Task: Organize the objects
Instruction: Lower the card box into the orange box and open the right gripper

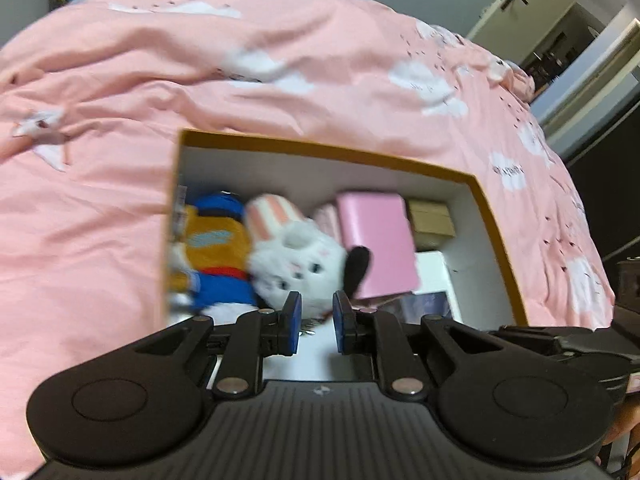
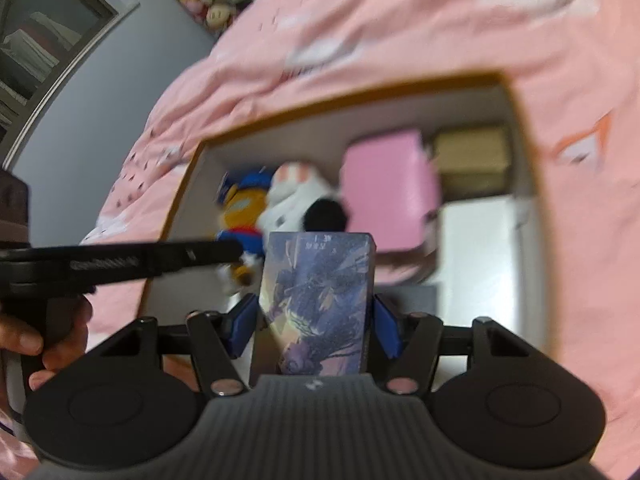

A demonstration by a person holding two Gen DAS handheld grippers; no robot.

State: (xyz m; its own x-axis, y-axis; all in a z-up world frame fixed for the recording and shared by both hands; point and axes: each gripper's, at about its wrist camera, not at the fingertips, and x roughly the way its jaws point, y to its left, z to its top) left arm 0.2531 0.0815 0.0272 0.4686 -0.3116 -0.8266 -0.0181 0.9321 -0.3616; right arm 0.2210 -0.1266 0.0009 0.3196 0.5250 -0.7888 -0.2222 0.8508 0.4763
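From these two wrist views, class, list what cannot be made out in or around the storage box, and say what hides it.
- Left wrist: box near wall, hidden by the left gripper.
- Left wrist: white rabbit plush bottom, behind the gripper's fingers.
- Right wrist: print on the picture box, blurred.
- Right wrist: blue-capped plush lower part, crossed by the other gripper.
- Right wrist: tan box label, blurred.

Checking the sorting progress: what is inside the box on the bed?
Inside the box: a blue-and-orange plush, white rabbit plush, pink case, tan box. Whatever lies beneath them is covered.
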